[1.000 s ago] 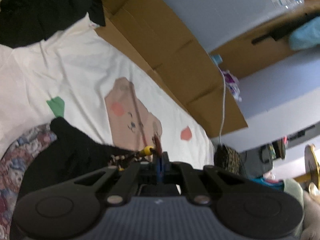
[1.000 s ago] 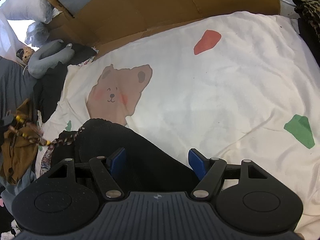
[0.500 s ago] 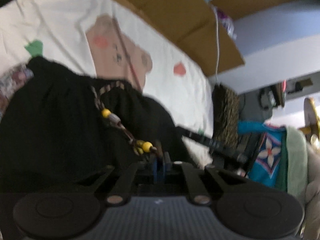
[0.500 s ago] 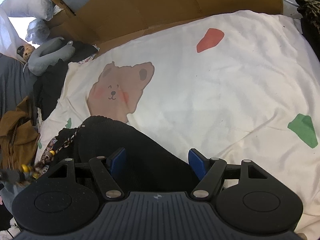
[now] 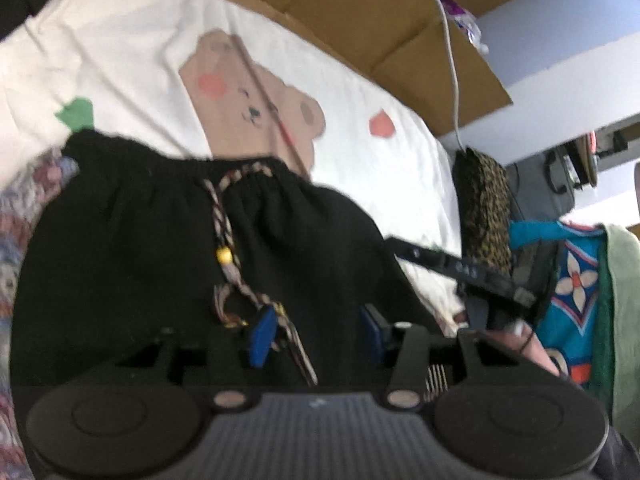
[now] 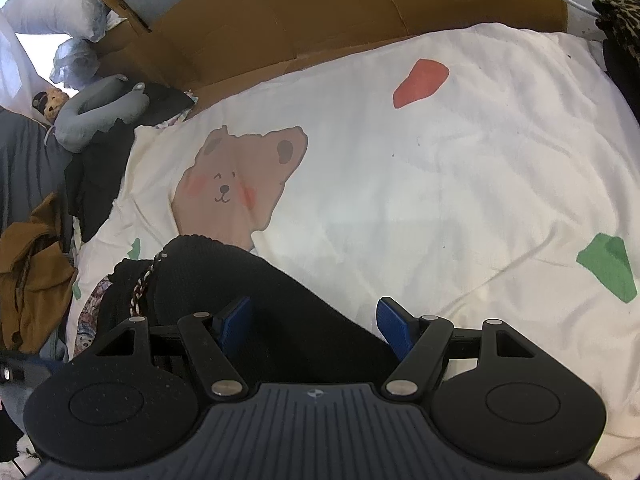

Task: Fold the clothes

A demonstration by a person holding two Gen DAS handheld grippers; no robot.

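A: Where are the black shorts sitting for you?

B: They lie on the white bedsheet, near you, with the waistband just below the printed bear. You see the same garment under both of your grippers.

A: And your left gripper?

B: Its fingers are opening right now. The braided drawstring runs down from the waistband over the black cloth, past a yellow bead, and its end lies beside your left blue finger pad. The picture is blurred there, so you cannot tell whether the cord touches the pad. The pads are not pressing on it.

A: Your right gripper?

B: Its fingers stand wide apart, over the shorts. Black cloth lies between and beneath them, but neither pad squeezes it.

A: What surrounds the bed?

B: Flattened cardboard leans along the far edge. To the left you have a grey neck pillow and a brown garment. In your left view a leopard-print cloth hangs at the bed's end.
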